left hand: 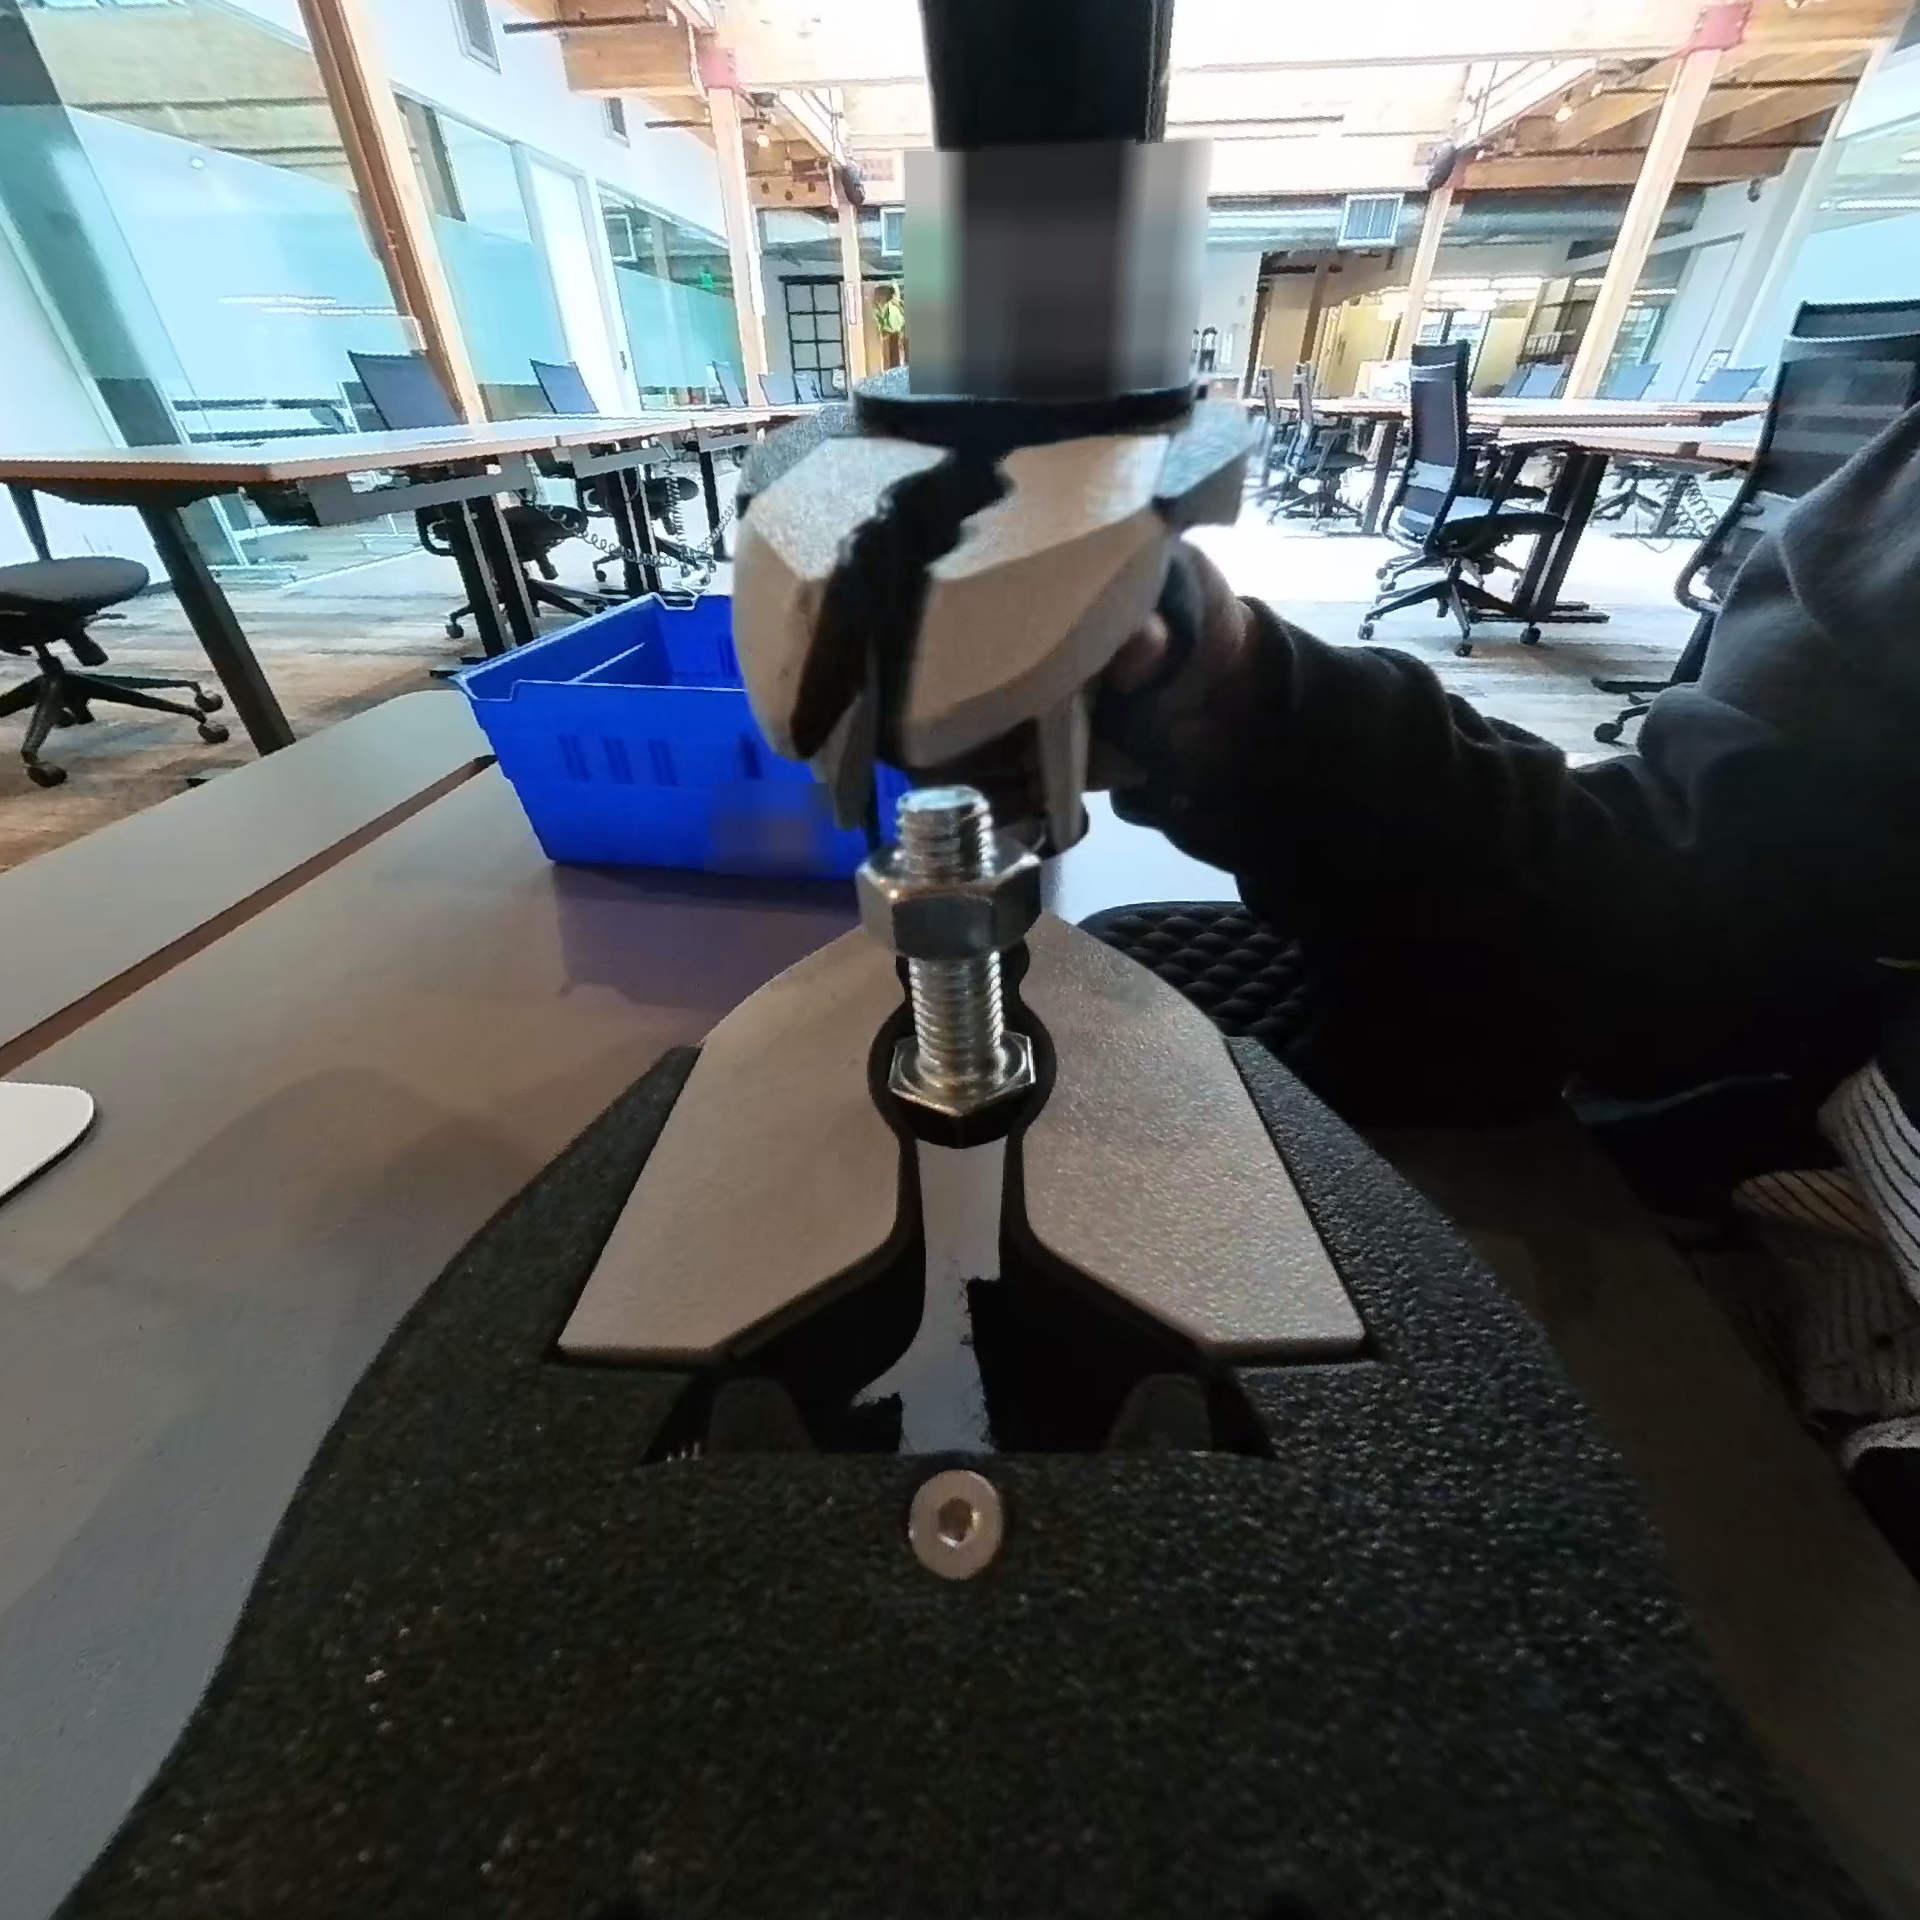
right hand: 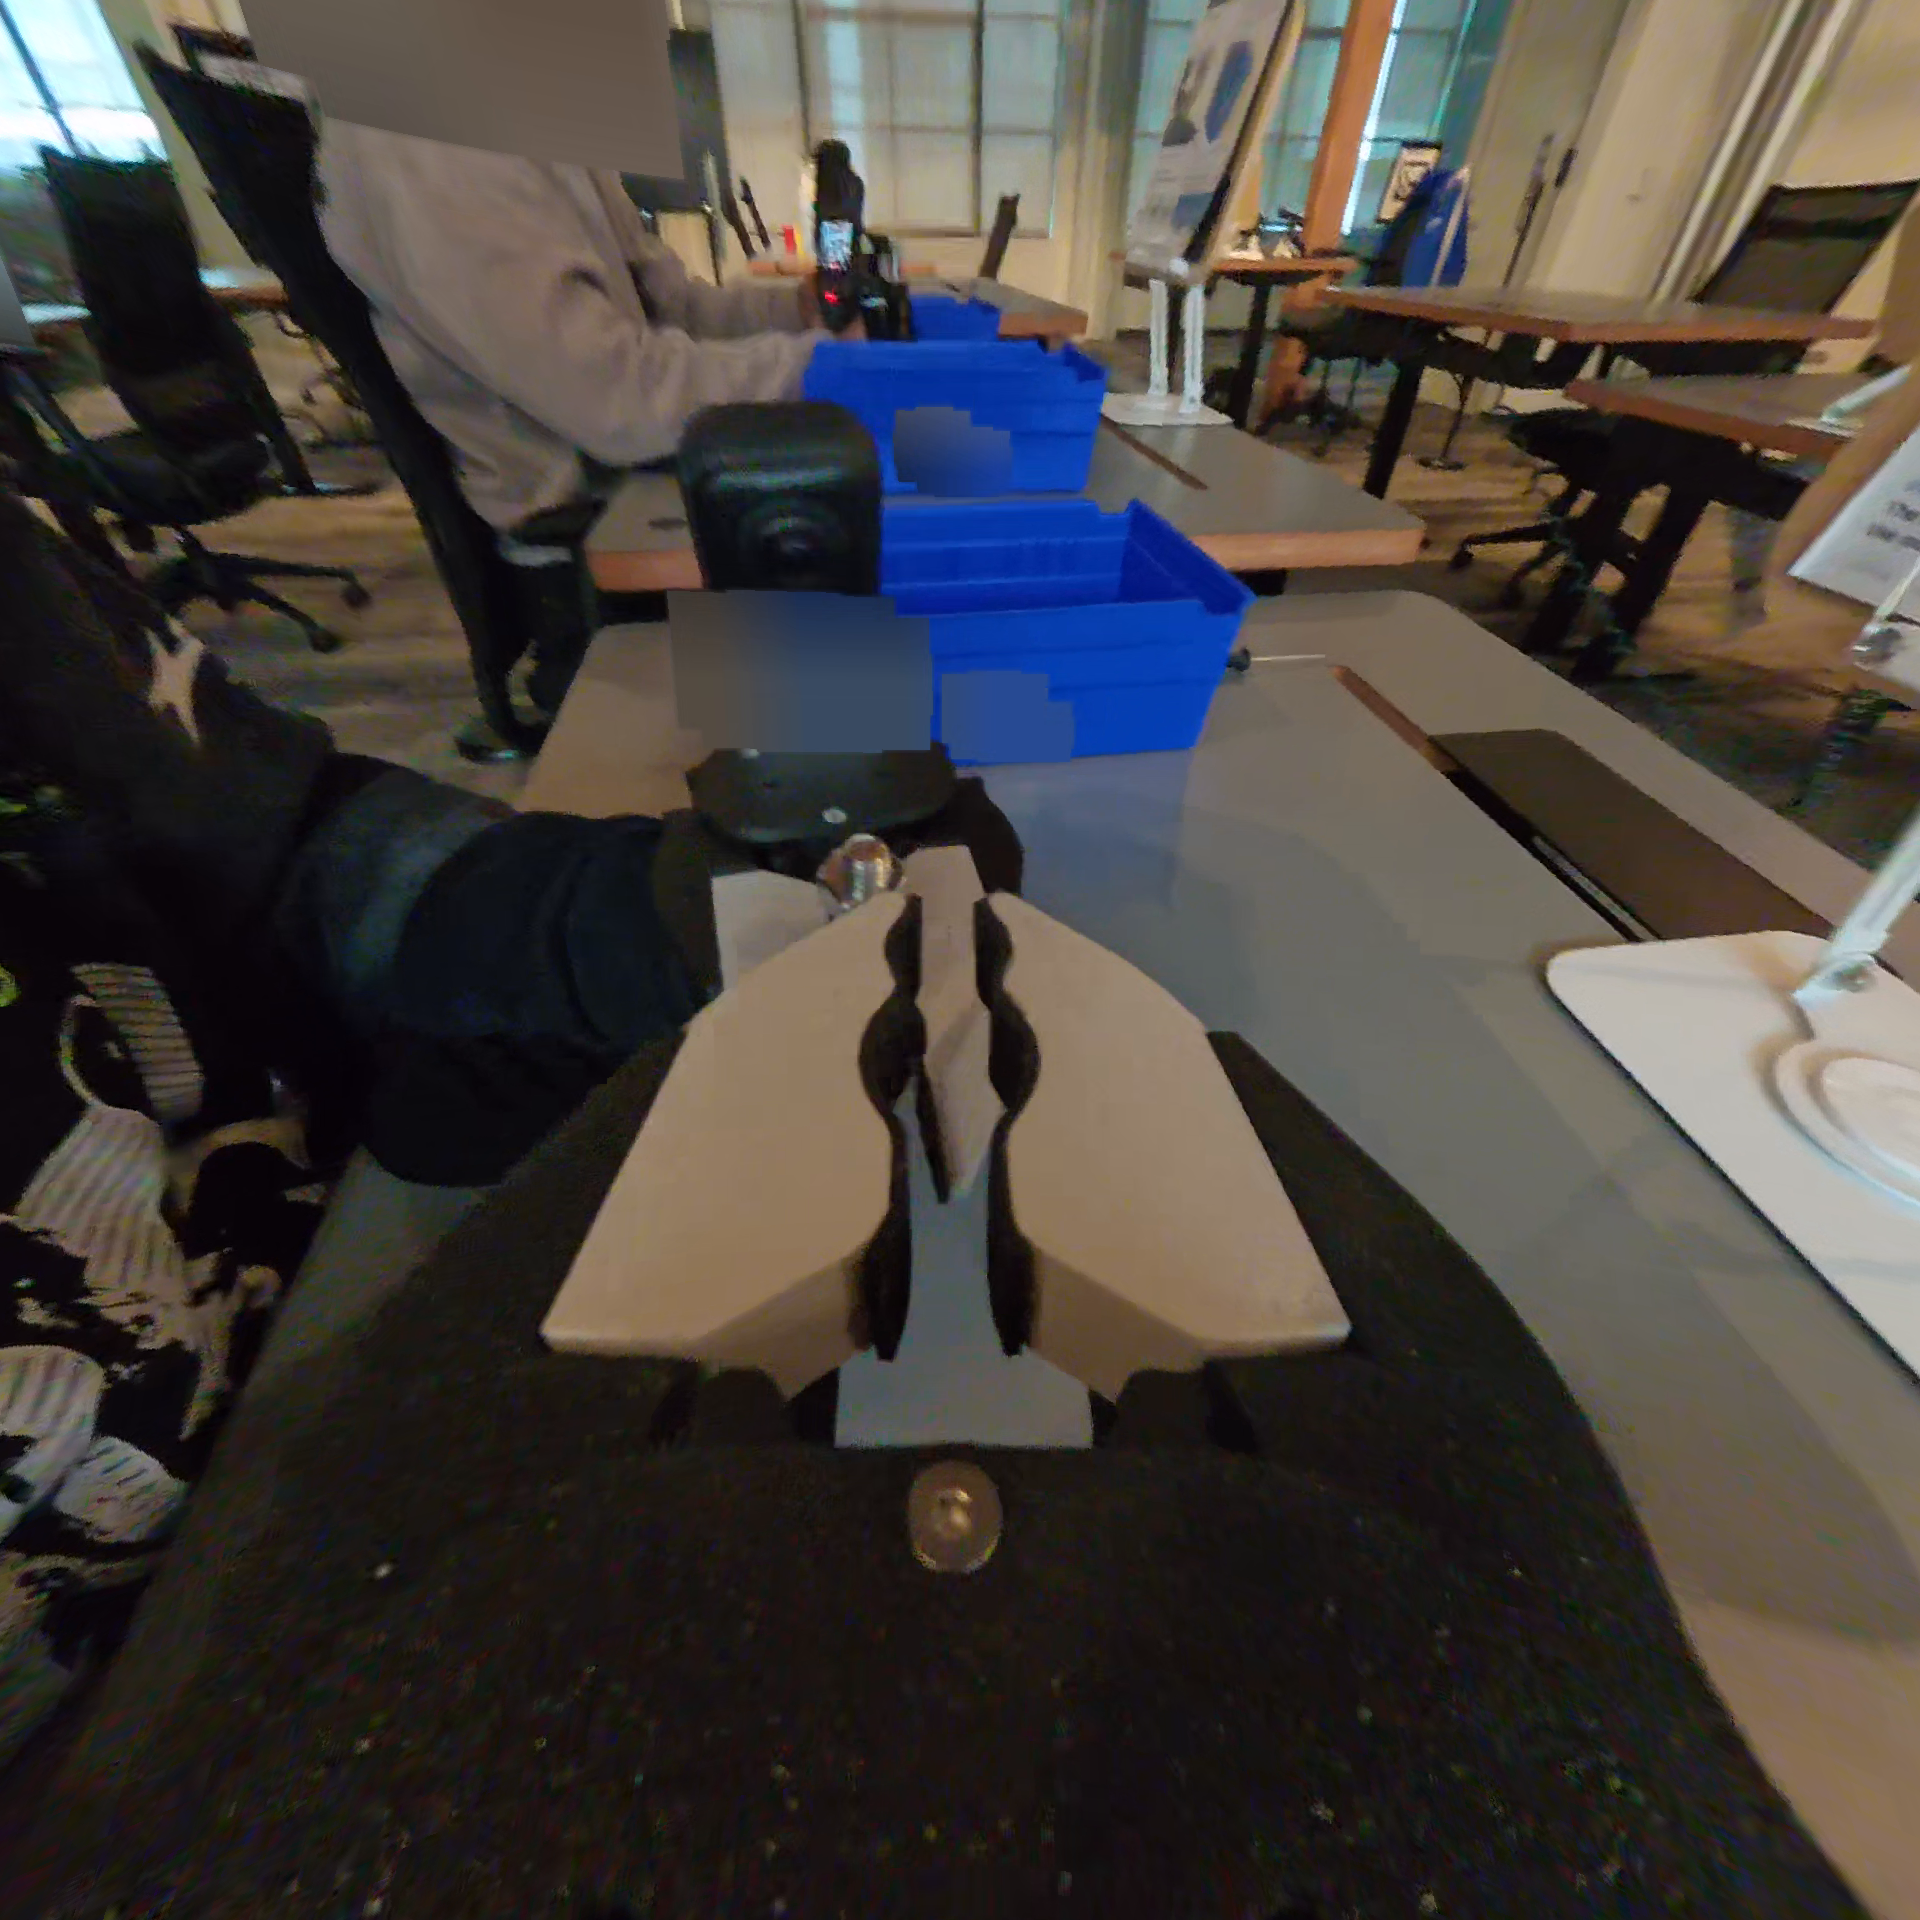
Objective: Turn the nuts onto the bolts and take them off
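Note:
A silver bolt (left hand: 954,1013) stands upright with its hex head clamped in my left gripper (left hand: 958,997), which is shut on it. A silver hex nut (left hand: 951,906) sits on the thread near the top, with a short bit of thread above it. My right gripper (left hand: 966,795) hangs just above and behind the bolt, pointing down, its fingers apart and empty. In the right wrist view my right gripper (right hand: 945,909) shows a narrow gap between its jaws, and the bolt's tip (right hand: 862,868) lies just past its left fingertip. The left gripper's camera (right hand: 779,499) faces me.
A blue bin (left hand: 644,748) stands on the grey table (left hand: 364,1039) behind the bolt, also in the right wrist view (right hand: 1070,644). A white lamp base (right hand: 1766,1060) lies at the right. A dark-sleeved arm (left hand: 1455,831) holds the right gripper. Another person (right hand: 499,312) sits at the neighbouring table.

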`<state>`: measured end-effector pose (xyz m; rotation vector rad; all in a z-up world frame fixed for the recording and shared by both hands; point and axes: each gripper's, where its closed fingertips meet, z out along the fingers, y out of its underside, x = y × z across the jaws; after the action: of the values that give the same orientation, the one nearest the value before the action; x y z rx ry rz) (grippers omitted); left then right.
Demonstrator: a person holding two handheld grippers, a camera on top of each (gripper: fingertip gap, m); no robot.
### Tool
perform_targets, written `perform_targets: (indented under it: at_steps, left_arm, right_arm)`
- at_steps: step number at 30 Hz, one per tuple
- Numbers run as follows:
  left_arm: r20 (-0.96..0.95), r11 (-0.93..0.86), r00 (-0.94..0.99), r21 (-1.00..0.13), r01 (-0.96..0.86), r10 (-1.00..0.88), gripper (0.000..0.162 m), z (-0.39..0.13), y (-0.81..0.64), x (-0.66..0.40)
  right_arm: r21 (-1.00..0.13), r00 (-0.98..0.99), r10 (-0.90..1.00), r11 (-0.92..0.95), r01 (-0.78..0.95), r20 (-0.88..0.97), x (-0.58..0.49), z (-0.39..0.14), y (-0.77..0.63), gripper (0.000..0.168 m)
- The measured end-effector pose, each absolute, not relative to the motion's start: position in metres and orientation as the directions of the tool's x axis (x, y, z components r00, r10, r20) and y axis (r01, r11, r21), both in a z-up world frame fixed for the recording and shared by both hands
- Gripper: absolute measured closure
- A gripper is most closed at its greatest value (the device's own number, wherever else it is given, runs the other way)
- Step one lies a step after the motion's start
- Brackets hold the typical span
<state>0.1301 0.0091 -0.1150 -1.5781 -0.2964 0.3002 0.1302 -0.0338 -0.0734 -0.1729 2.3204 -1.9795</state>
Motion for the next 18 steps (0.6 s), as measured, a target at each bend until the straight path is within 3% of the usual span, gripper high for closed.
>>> perform_targets:
  at_steps: [3,6,11,12,15,18]
  left_arm:
    - [-0.013,-0.035,0.929,-0.999,0.0,0.37,0.15,-0.116,0.01,0.13]
    - [-0.014,-0.038,0.93,-0.999,0.001,0.368,0.154,-0.116,0.01,0.131]
    - [-0.018,-0.042,0.931,-0.999,-0.003,0.365,0.149,-0.117,0.011,0.131]
    - [-0.014,-0.037,0.931,-0.999,-0.001,0.366,0.154,-0.116,0.011,0.131]
    - [-0.008,-0.016,0.932,-1.0,-0.002,0.363,0.15,-0.112,0.009,0.132]
    - [-0.01,-0.025,0.932,-1.0,-0.001,0.362,0.15,-0.114,0.01,0.132]
  right_arm:
    - [-0.982,-0.984,-0.178,0.181,-0.053,0.02,0.142,-0.078,-0.043,0.14]
    - [-0.981,-0.981,-0.193,0.19,-0.05,0.013,0.148,-0.082,-0.051,0.137]
    - [-0.977,-0.983,-0.183,0.21,-0.045,0.006,0.145,-0.085,-0.05,0.139]
    - [-0.976,-0.983,-0.185,0.215,-0.048,0.007,0.144,-0.085,-0.046,0.14]
    - [-0.979,-0.995,-0.1,0.201,-0.038,0.019,0.125,-0.08,-0.035,0.159]
    - [-0.984,-0.991,-0.136,0.177,-0.025,0.0,0.131,-0.076,-0.034,0.157]
